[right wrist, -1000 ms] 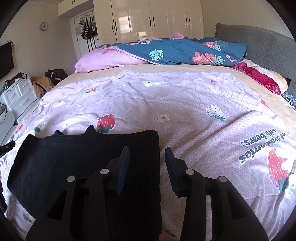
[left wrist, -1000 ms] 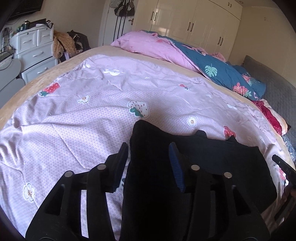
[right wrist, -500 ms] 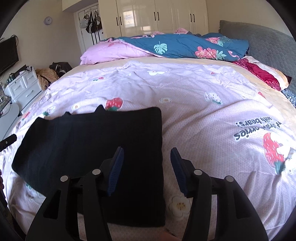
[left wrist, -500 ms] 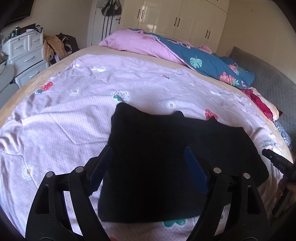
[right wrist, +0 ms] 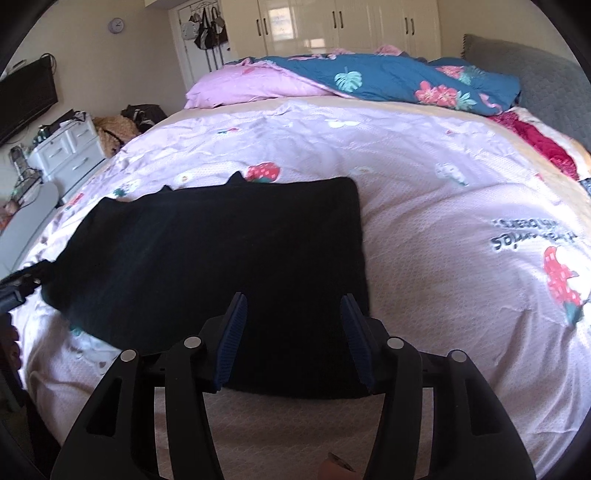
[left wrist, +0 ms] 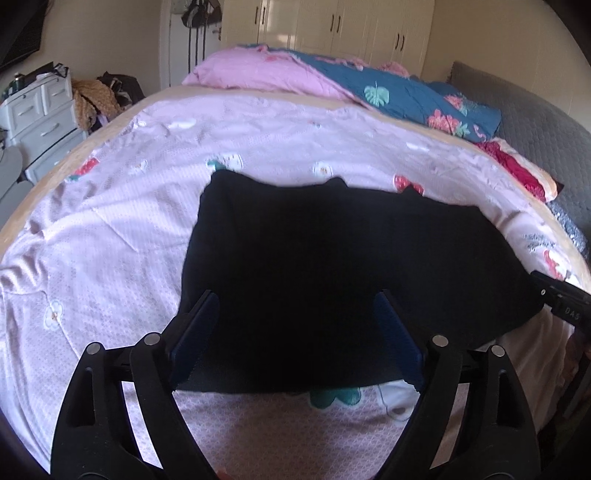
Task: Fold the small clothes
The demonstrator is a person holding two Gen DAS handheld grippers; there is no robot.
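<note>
lilac bedspread (right wrist: 424,155) bare beyond black garment (right wrist: 221,251) edges, left gripper (left wrist: 295,325) jaws opening, right gripper (right wrist: 293,328) jaws released

Pale lilac bedspread (right wrist: 424,206) covers the bed, printed with strawberries and small flowers; black lettering on it at 3 o'clock in the right wrist view, too warped to read. Rolled pink quilt (right wrist: 251,86) at 12 o'clock along the far edge, touching a teal floral quilt (right wrist: 413,79) toward 1 o'clock. Red patterned cloth (right wrist: 535,136) at 2 o'clock, beside a grey padded headboard (right wrist: 524,70). Cream wardrobe doors (right wrist: 351,24) behind. Bags hang on hooks (right wrist: 208,31) at 11 o'clock, round wall clock (right wrist: 115,25) further left. White drawer unit (right wrist: 68,151) at 9 o'clock, cluttered top. Dark screen (right wrist: 26,103) on the wall above it. Tan bundle (right wrist: 114,129) on the floor beside the drawers.
</note>
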